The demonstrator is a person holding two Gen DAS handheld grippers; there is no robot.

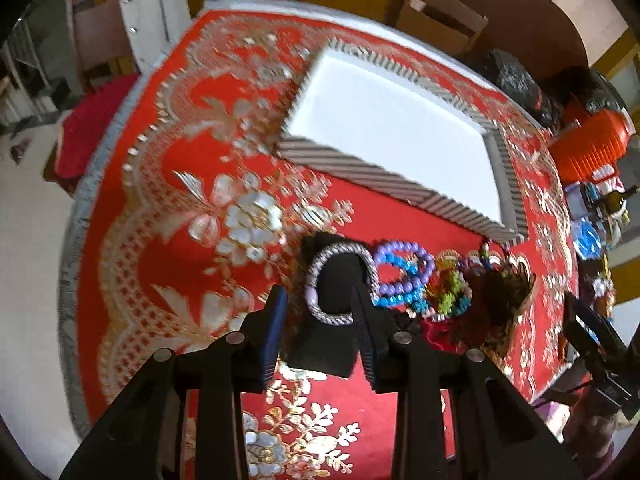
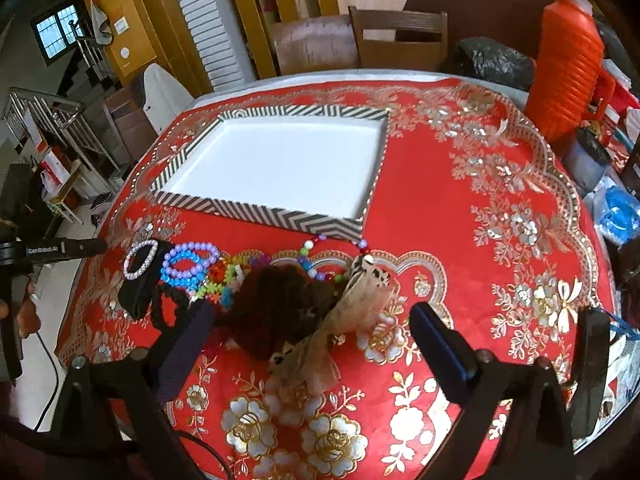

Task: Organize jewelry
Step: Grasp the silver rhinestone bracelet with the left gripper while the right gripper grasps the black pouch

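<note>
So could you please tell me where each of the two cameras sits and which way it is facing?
Left wrist: on the left tool, aimed steeply down at the silver bangle on its black stand; both fingers show, the right tool at the edge.
Right wrist: on the right tool, jaws wide, tilted down over the brown fluffy piece; the left tool and a hand show.
Shared: striped tray, bead bracelets, red tablecloth.

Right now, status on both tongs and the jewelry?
Left tongs part open, straddling silver rhinestone bangle on black block, no grip visible. Right tongs wide open over brown furry pouch. Striped-rim white tray holds nothing.
</note>
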